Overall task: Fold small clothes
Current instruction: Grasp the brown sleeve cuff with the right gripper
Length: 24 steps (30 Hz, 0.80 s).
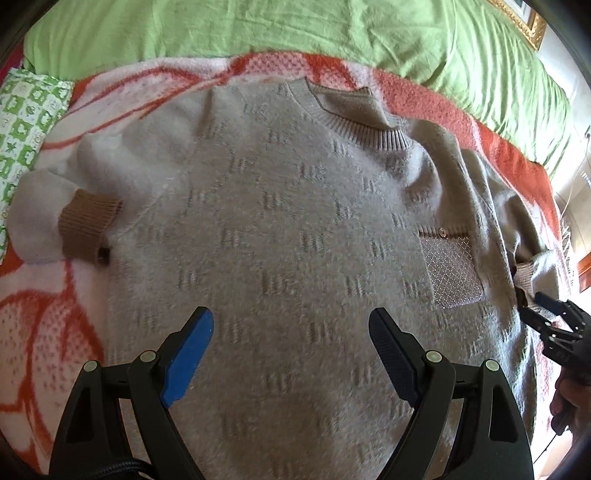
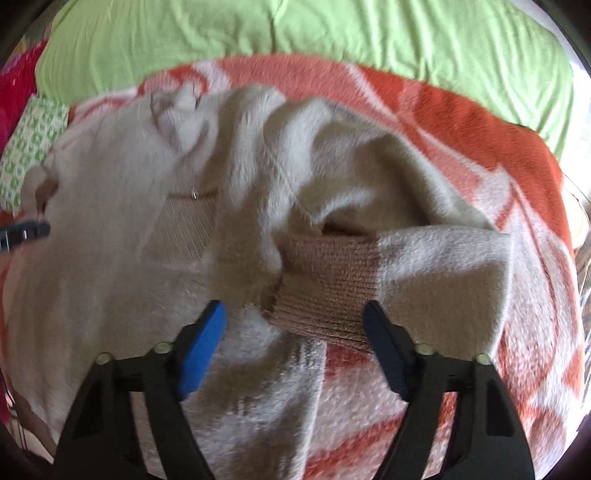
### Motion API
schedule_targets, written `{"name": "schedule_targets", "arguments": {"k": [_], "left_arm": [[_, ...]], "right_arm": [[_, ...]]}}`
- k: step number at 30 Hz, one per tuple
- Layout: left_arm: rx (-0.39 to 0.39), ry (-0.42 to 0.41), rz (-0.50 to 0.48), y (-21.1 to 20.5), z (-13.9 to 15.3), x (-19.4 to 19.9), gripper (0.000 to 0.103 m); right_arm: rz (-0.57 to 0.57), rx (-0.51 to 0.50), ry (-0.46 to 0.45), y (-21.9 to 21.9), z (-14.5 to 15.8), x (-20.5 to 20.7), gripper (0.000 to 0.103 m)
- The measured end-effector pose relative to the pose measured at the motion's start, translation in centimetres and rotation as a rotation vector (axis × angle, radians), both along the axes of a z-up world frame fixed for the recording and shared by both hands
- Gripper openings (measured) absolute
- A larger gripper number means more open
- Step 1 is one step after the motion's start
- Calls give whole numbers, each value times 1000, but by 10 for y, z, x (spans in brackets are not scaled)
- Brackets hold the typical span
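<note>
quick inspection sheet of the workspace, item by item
surface: orange and white blanket spread over a green sheet on a bed
job's things: beige knit sweater lying flat, front up, ribbed collar away from the camera; left sleeve's brown cuff folded in beside the body; right sleeve's cuff bunched at the sweater's edge
clutter: green and white patterned cloth at the blanket's edge
grippers: left gripper open above the sweater; right gripper open, cuff between its fingers, not pinched
cables: nothing seen
surroundings: gilded frame beyond the bed
</note>
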<state>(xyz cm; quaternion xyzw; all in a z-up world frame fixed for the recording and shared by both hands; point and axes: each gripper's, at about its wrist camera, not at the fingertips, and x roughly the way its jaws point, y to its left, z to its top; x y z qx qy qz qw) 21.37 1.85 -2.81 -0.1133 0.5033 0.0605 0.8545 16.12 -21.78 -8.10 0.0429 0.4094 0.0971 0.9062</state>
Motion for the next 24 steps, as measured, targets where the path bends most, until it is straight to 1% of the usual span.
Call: {"name": "schedule_targets", "arguments": {"k": [1,2,3,4,5,7,9,11,13,15,18,21,24], "left_arm": [[-1,6,-4,-2,-3,3,87],[2,15,-8,-4,-6,2,87],[3,21,-13,-5,-9,4,87],[5,25,-15,-7,-11,4,87],[5,30,-18,-9,-14,5,87],[2,37,-16,-10,-18,6,87],[-12,33,-10,-8,-19,6,87],[-26,24,-3,-5,-16,4,87],[-56,16,-1,1,-12,1,87],[-106,12,-7,9,-7,-3,87],[-144,-3,-10,21,1,-12,87],[-155,-10,7,30,3,-19,87],[-174,4,39,41,-2,-22,87]], "right_arm": [[1,-2,16,-4,-5,4,51],[-1,17,22,-6,-8,5,42],[-1,50,21,-10,-10,6,39],[-4,84,15,-16,-9,6,28],[-8,97,10,-17,-8,5,14],[-19,109,-20,-21,3,2,8],[-18,164,-60,-21,18,-2,7],[-6,248,-108,-17,37,-2,7],[35,374,-139,-9,58,5,7],[90,484,-154,8,74,17,7],[190,592,-155,49,92,39,7],[303,642,-142,100,103,60,7],[404,715,-45,149,92,81,8]]}}
